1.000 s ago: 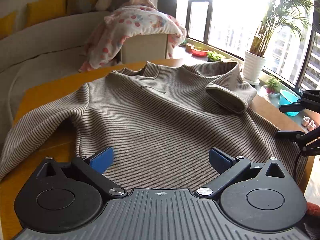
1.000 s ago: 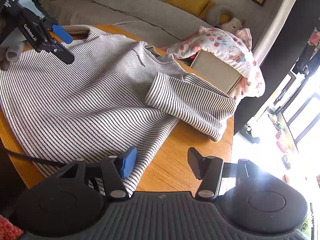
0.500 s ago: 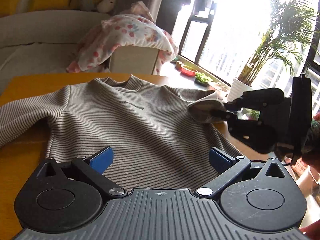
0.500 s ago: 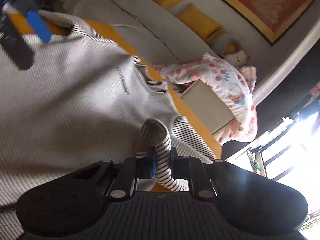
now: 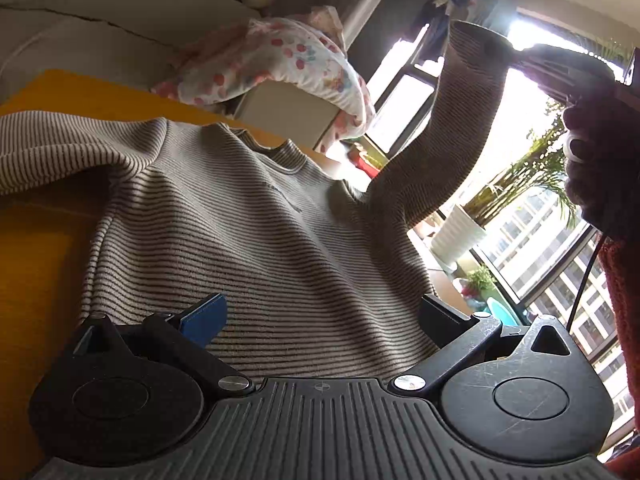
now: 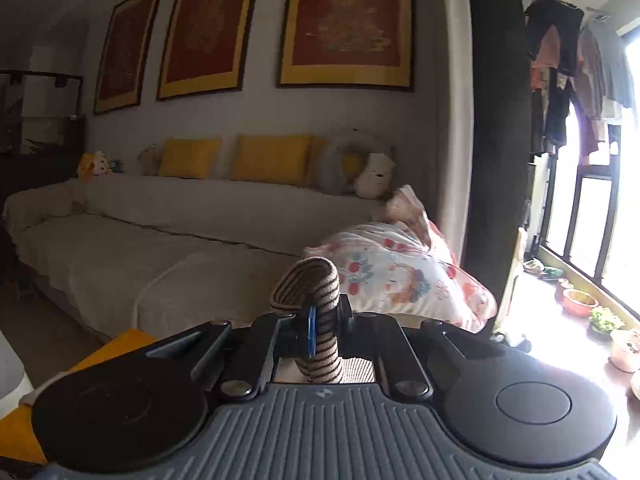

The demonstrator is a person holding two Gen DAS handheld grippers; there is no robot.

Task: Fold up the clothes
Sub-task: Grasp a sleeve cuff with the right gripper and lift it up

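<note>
A striped beige-and-brown sweater (image 5: 256, 240) lies flat on the orange table (image 5: 36, 264), neck away from me. Its right sleeve (image 5: 444, 136) is pulled up off the table into the air. My right gripper (image 6: 320, 324) is shut on that sleeve's cuff (image 6: 316, 280), which curls over the jaws; in the left wrist view the same gripper (image 5: 516, 54) hangs high at the upper right, held by a hand (image 5: 600, 152). My left gripper (image 5: 320, 312) is open and low over the sweater's hem, nothing between its blue pads (image 5: 204, 314).
A floral blanket (image 5: 276, 68) drapes a box beyond the table's far edge. A long sofa (image 6: 140, 248) with yellow cushions runs behind. Potted plants (image 5: 460, 236) and bowls line the bright window on the right. The sweater's left sleeve (image 5: 60, 152) stretches off to the left.
My right gripper closed on the right sleeve's cuff and carried it up off the table. My left gripper rolled and dipped slightly over the hem, staying open.
</note>
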